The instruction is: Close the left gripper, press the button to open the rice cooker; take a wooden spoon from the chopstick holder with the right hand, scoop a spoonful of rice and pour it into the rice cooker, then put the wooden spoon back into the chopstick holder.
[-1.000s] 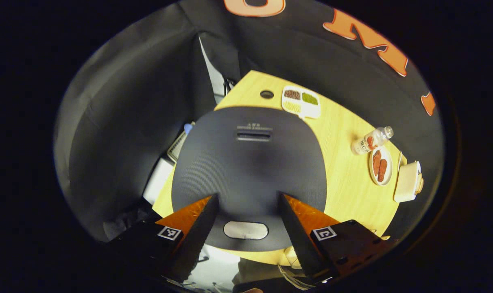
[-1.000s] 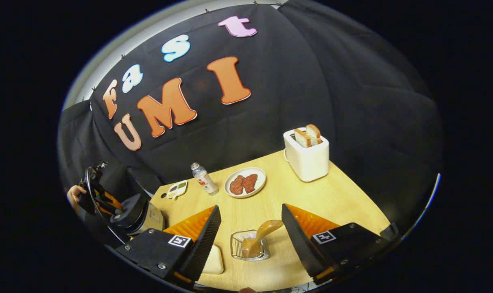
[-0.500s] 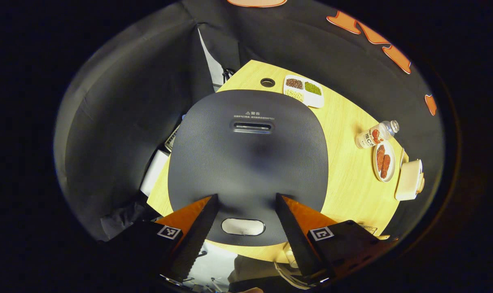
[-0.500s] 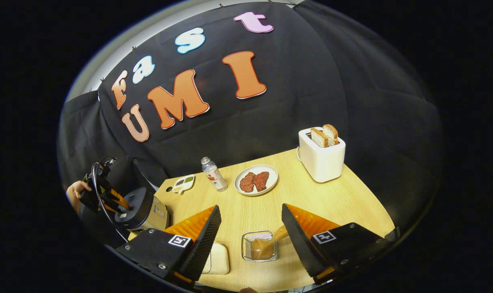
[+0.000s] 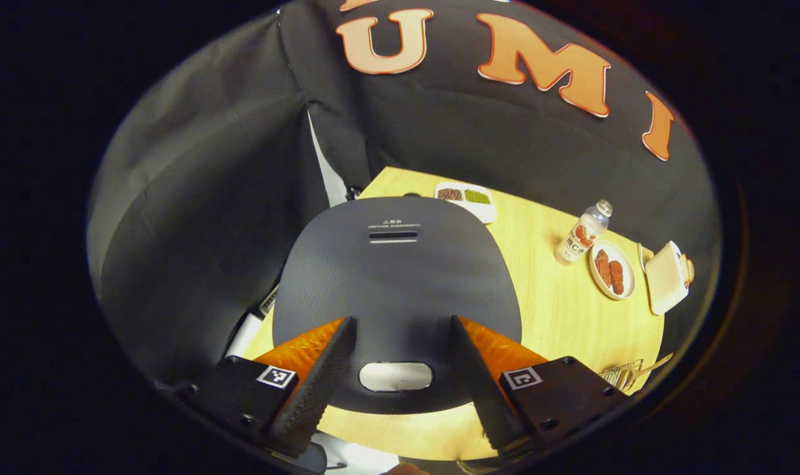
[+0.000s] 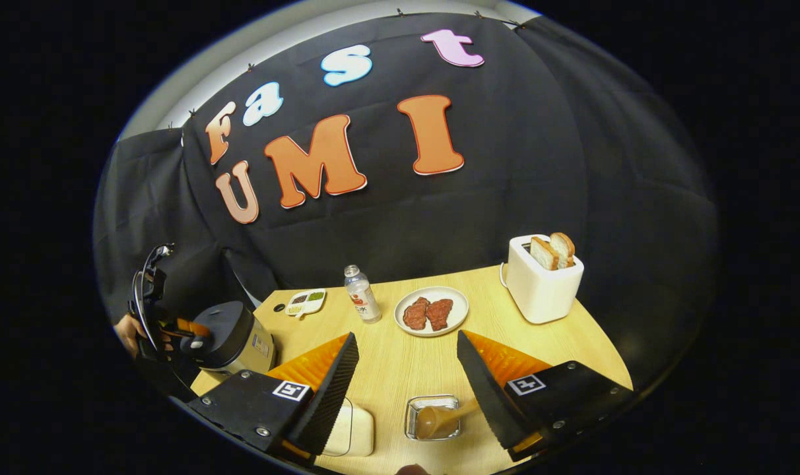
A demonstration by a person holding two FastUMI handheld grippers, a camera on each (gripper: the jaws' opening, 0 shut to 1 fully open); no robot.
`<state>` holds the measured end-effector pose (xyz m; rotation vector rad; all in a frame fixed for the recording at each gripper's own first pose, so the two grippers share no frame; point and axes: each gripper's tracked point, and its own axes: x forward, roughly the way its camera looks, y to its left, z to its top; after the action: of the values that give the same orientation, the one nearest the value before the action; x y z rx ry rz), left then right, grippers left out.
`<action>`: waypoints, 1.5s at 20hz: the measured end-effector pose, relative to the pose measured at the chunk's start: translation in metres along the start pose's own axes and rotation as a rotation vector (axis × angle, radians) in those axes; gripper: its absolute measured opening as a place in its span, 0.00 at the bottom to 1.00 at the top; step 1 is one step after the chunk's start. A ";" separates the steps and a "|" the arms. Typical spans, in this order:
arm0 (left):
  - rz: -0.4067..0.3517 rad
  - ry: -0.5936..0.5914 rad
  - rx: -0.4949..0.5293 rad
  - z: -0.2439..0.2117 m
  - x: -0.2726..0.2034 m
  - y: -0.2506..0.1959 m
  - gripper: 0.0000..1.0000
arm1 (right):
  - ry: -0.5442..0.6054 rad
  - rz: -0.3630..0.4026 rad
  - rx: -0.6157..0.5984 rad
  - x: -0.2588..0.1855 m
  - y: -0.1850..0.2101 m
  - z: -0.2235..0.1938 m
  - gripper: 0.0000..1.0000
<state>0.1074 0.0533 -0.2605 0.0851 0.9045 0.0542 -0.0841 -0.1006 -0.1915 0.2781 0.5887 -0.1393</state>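
Black cloth walls close off a pale wooden tabletop [image 6: 406, 369], so everything sits within easy reach of both hands. Over on the left side stands the rice cooker with its dark grey ribbed lid [image 5: 397, 277], lid still down, and the left gripper [image 5: 400, 359] hangs right above it with its fingers spread wide, framing the pale oval release button [image 5: 395, 376] at the lid's front edge. I'd guess it's lined up that way so it can clench and poke straight down on the button, but it hasn't closed yet, so step one isn't done.

The right gripper [image 6: 406, 376] is also wide open, holding nothing, and parked over the small wire chopstick holder [image 6: 432, 417], where the brown wooden spoon [image 6: 439, 419] leans with its handle tipped toward the right finger. Handy angle for a pinch later.

Further back sit a clear plastic bottle [image 6: 362, 293], a white plate of reddish meat [image 6: 432, 311], a white toaster with two bread slices [image 6: 542, 277] and a small white divided dish of grains [image 6: 305, 301], well away from the action. A cream rectangular container [image 6: 354, 432] sits just beside the holder; can't tell what's in it.
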 end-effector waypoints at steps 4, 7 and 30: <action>0.011 -0.276 0.040 0.045 -0.053 -0.004 0.99 | -0.088 0.013 -0.038 0.003 0.015 0.028 0.93; -0.001 -0.477 0.076 0.077 -0.112 -0.026 0.98 | -0.177 0.028 -0.093 0.004 0.034 0.050 0.93; -0.107 -0.901 0.162 0.098 -0.249 -0.094 0.99 | -0.380 0.160 -0.262 -0.008 0.142 0.096 0.94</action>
<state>0.0323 -0.0660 -0.0146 0.1922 0.0096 -0.1498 -0.0100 0.0065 -0.0796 0.0396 0.2020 0.0410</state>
